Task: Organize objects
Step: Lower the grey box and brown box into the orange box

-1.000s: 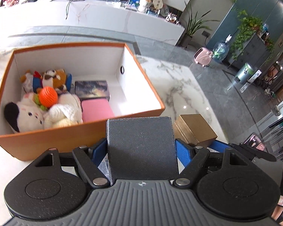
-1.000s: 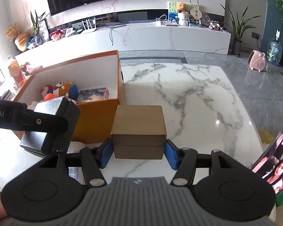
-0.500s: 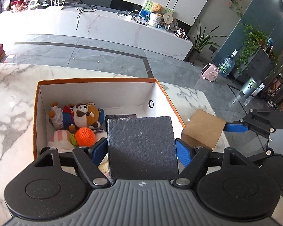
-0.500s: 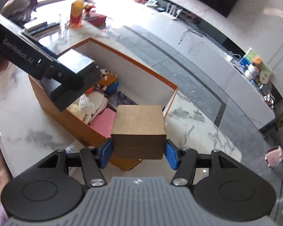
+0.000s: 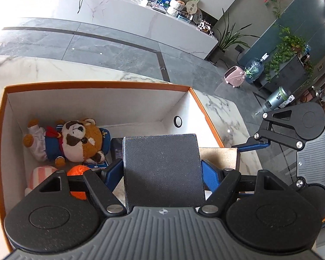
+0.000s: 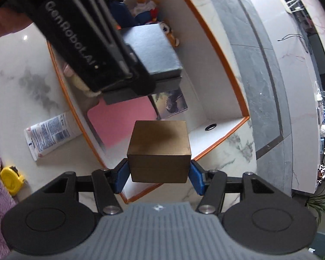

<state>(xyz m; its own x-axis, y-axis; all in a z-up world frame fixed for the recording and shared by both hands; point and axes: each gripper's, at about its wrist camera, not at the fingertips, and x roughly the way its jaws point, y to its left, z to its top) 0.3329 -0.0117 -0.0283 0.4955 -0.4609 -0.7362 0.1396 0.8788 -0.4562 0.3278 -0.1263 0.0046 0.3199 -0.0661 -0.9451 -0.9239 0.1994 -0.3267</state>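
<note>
- Both grippers have swung over the orange-rimmed white cardboard bin (image 5: 93,85) since a second ago.
- Left gripper (image 5: 161,169) clamps the dark grey textured box (image 5: 162,169), held level above the toys.
- Right gripper (image 6: 158,171) clamps the square brown cardboard box (image 6: 159,149) above the bin's bare near-right corner.

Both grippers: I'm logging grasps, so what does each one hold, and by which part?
The left gripper clamps the dark grey box by its two side faces; the right gripper clamps the brown box likewise by its sides.

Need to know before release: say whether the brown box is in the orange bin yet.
Not yet. The brown box hangs clamped in the right gripper above the orange bin rim.
</note>
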